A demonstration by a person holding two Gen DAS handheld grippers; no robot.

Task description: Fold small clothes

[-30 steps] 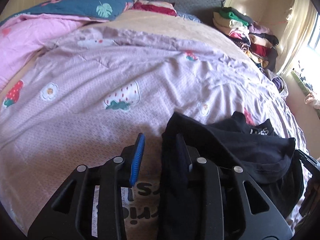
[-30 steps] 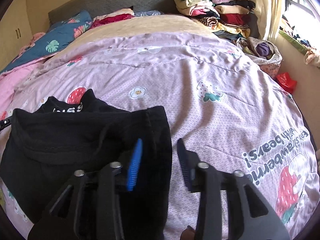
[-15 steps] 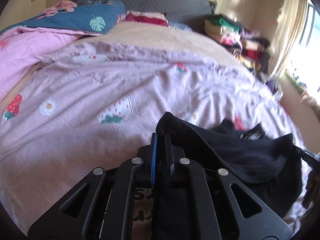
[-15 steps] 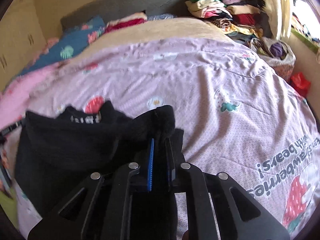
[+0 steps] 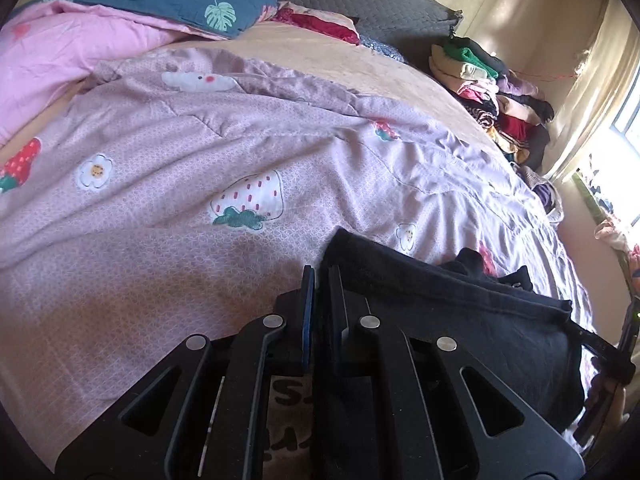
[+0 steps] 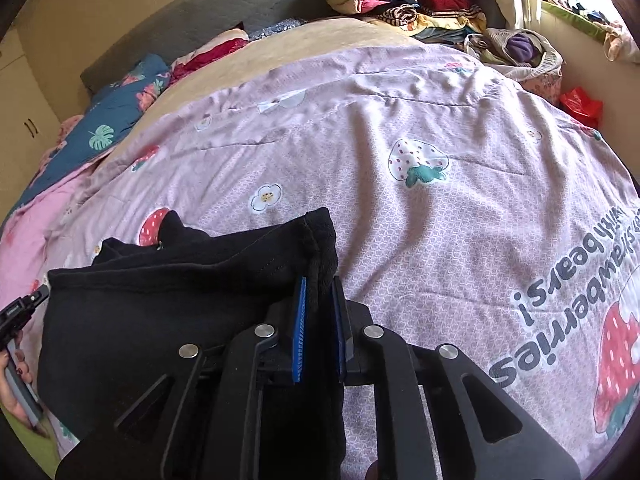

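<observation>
Right wrist view, soft black garment [image 6: 180, 300] bunched on quilted strawberry-print bedspread [image 6: 400, 220]

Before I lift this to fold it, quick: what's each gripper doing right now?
Left gripper: shut on the black garment.
Right gripper: clamped on the same garment's other corner, jaws just easing open.

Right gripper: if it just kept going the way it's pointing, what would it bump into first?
The right gripper is already shut on the black garment. Straight ahead, it would probably meet the pink strawberry quilt next; depth is hard to judge.
</observation>
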